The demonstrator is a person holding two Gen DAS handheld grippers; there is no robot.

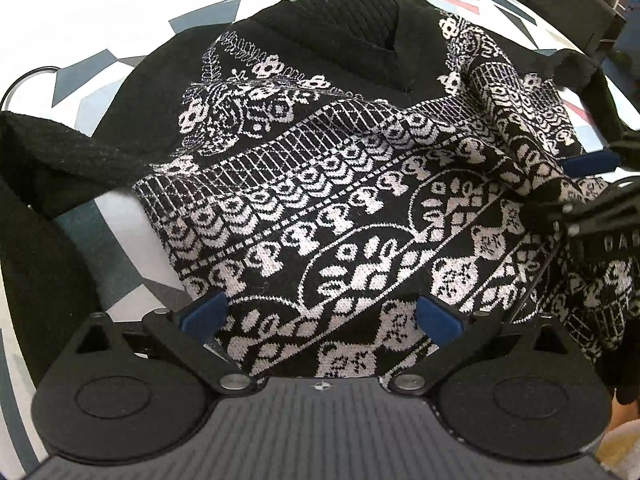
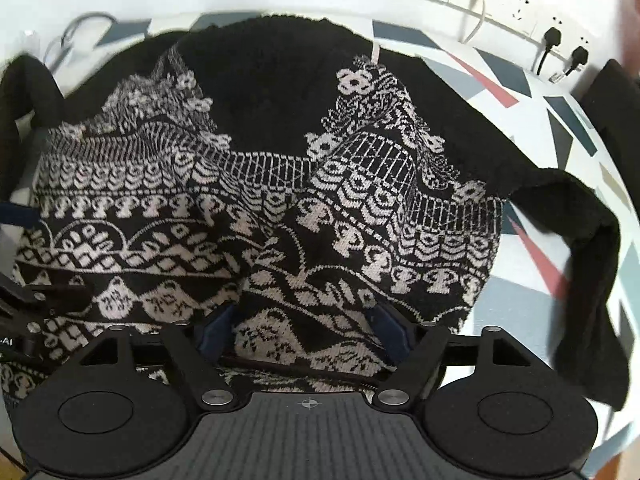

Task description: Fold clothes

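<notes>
Both grippers sit at the near hem of the black-and-white patterned sweater (image 1: pixel 320 208), which lies spread on the desk (image 1: pixel 112 8) ahead of them, its collar at the far end and a plain black sleeve (image 2: pixel 592 264) trailing off to the right of the right gripper. The left gripper (image 1: pixel 320 316) stands wide, with hem fabric lying between its blue fingertips (image 1: pixel 202 314) but not pinched. The right gripper (image 2: pixel 300 330) is also spread, a little narrower, with knit bunched between and over its pads; whether it pinches any layer I cannot tell.

The step in hand looks like taking the hem to carry it toward the collar. To do it well, each gripper should close on the full hem edge, both layers, at matching spots either side of the middle. Lift together, so the ridge running ahead of the right gripper flattens and does not fold in. The loose sleeve probably wants tucking across the body first.
</notes>
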